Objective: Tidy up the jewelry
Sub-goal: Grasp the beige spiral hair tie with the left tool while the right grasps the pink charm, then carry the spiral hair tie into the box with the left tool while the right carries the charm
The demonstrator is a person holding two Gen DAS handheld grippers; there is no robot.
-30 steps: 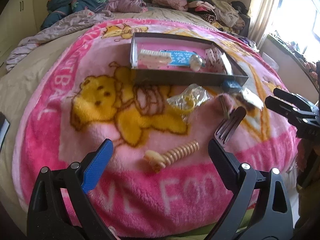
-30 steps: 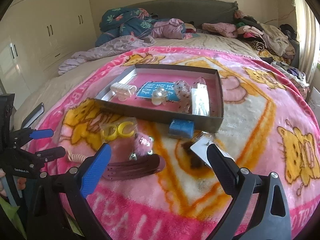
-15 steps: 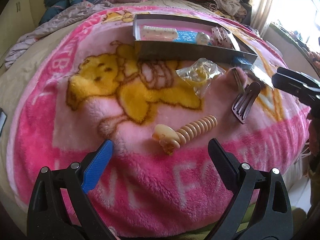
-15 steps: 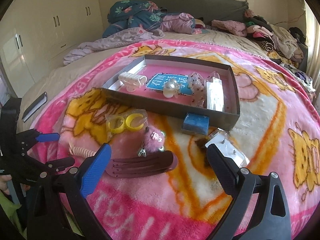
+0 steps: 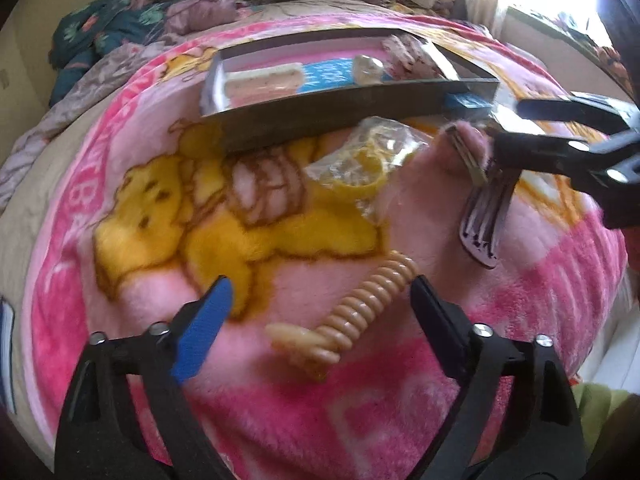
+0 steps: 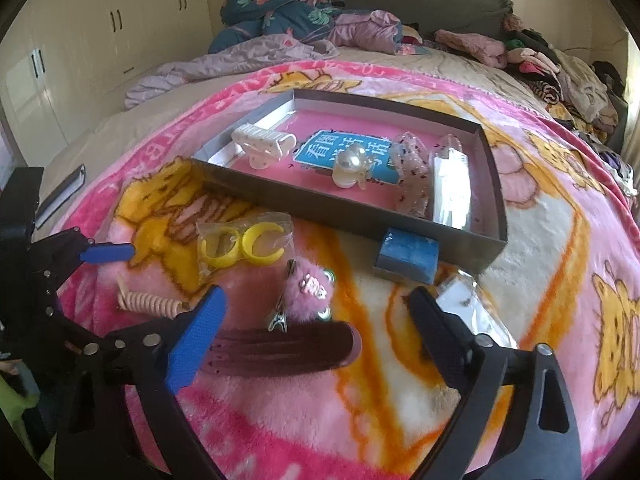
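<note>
A beige spiral hair clip (image 5: 360, 308) lies on the pink cartoon blanket (image 5: 132, 152), between the fingers of my left gripper (image 5: 318, 312). Its jaws are closing and the pads stand clear of the clip. A dark maroon hair clip (image 6: 280, 348) lies flat between the fingers of my right gripper (image 6: 316, 336). Those jaws are closing too, with a gap left on the black-finger side. Behind both stands a grey tray (image 6: 352, 216) with a pink floor. It holds a white claw clip (image 6: 264, 146), a pearl clip (image 6: 350, 166) and a spotted clear clip (image 6: 412, 172).
Loose on the blanket are bagged yellow rings (image 6: 244, 244), a fluffy pink clip (image 6: 308, 288), a small blue box (image 6: 406, 254) and a clear packet (image 6: 468, 308). Clothes (image 6: 288, 12) are heaped at the bed's far end. A dark book (image 6: 60, 196) lies left.
Both grippers have sunk towards the blanket and their jaws have narrowed. The left one now straddles the spiral clip; the right one has closed in on the maroon clip.
</note>
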